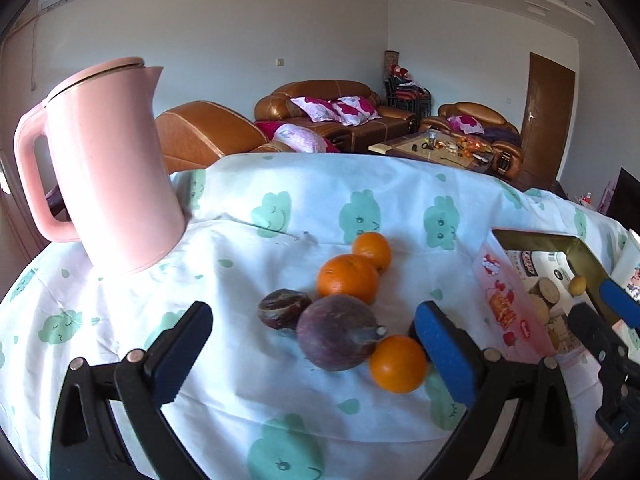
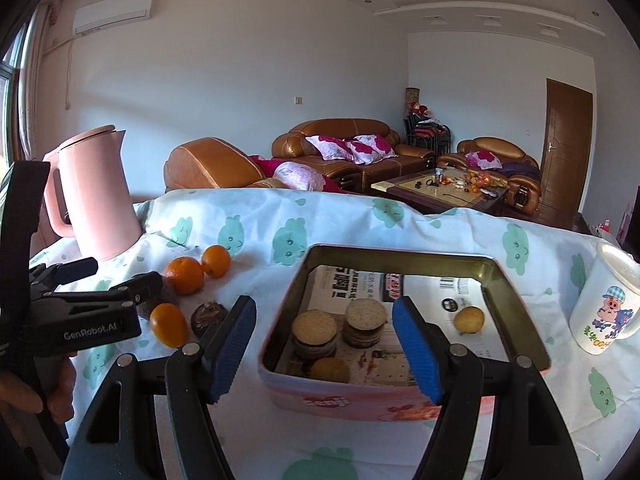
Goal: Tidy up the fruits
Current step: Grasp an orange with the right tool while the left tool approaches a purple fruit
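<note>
Your left gripper (image 1: 312, 344) is released, jaws spread around the purple fruit (image 1: 334, 332) and oranges (image 1: 348, 278) on the surface (image 1: 240, 360). Your right gripper (image 2: 324, 344) is released above the tin (image 2: 516, 292), which holds biscuits (image 2: 314, 326) and a yellow fruit (image 2: 469, 319); bare cloth lies left.

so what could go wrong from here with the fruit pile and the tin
1. The left gripper is open around a tight cluster: the big purple fruit touches the nearest orange and the small dark fruit. Closing may nudge a neighbour and send it rolling across the cloth.
2. The tin already holds biscuit stacks and a small yellow fruit, so a dropped fruit could land on the biscuits.
3. The mug stands close beside the tin; the open right gripper might clip it.
</note>
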